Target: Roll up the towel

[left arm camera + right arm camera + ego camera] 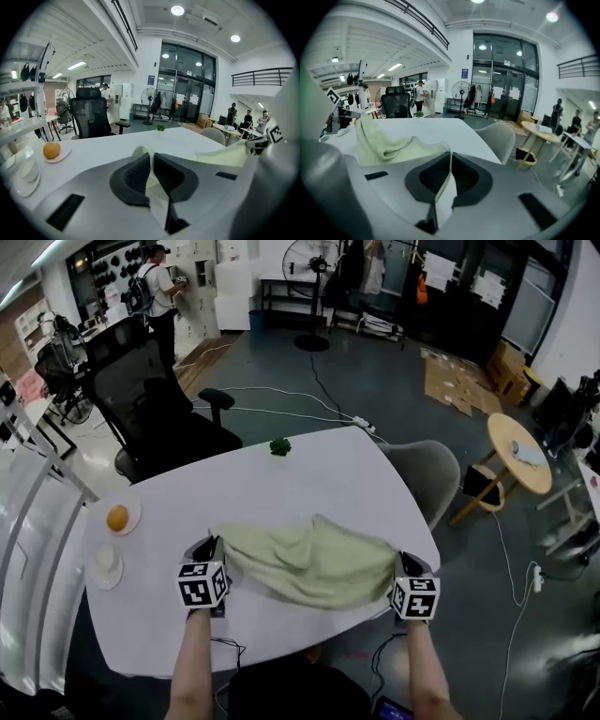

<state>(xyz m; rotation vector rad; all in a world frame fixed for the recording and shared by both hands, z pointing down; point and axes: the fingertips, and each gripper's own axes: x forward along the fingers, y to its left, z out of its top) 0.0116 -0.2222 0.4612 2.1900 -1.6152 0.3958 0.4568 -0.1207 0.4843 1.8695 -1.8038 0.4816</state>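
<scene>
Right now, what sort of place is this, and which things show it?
Probably an open-plan office or workshop: a black swivel office chair, a black pedestal fan on the grey floor, and flattened brown cardboard sheets beyond the white rounded table.

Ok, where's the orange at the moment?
In the head view the orange sits on a small white plate near the left edge of the table, left of the green towel, just beyond another white dish.

Head view: high, looking steeply down on the table (309,474);
Gripper views: low, close, along their jaws across it;
Shared: table, towel (309,563)
</scene>
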